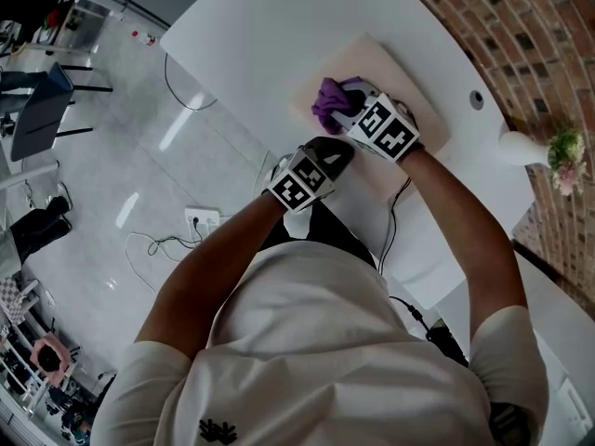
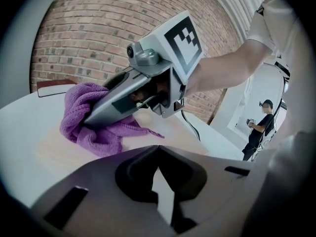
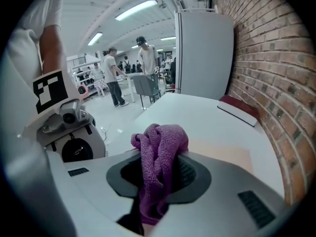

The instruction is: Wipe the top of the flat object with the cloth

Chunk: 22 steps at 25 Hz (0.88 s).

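A pale beige flat board (image 1: 390, 82) lies on the white table (image 1: 251, 35). On the board's left part sits a bunched purple cloth (image 1: 328, 102), and my right gripper (image 1: 355, 100) is shut on it. The right gripper view has the cloth (image 3: 159, 154) hanging out between the closed jaws of the right gripper (image 3: 153, 201), with the board (image 3: 224, 154) just beyond. My left gripper (image 1: 330, 150) rests at the board's near edge, beside the right one. Its jaws stand together with nothing between them in the left gripper view (image 2: 160, 191), where the cloth (image 2: 81, 127) lies pressed to the board (image 2: 168, 132).
A brick wall (image 1: 521, 35) runs along the table's far side. A dark red flat item (image 3: 239, 110) lies near it. A white vase with flowers (image 1: 537, 147) stands at the right. People (image 3: 113, 78) stand in the room behind. A power strip (image 1: 200, 221) and cables lie on the floor.
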Each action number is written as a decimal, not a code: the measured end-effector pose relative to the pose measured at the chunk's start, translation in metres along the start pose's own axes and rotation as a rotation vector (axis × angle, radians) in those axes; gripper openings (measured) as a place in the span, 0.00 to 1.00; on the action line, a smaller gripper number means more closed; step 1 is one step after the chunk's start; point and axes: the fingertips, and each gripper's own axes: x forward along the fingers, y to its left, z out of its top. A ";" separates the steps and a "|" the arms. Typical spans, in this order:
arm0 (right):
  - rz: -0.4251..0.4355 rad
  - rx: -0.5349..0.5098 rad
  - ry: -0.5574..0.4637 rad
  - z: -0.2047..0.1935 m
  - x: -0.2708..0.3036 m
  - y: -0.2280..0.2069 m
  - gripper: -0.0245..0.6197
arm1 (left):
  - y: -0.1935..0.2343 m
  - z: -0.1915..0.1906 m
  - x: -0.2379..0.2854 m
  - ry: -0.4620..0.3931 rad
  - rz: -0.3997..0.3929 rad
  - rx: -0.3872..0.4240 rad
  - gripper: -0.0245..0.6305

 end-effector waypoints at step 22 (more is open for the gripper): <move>-0.313 0.212 0.035 -0.053 -0.050 -0.160 0.22 | 0.001 -0.003 0.003 -0.008 -0.004 -0.018 0.07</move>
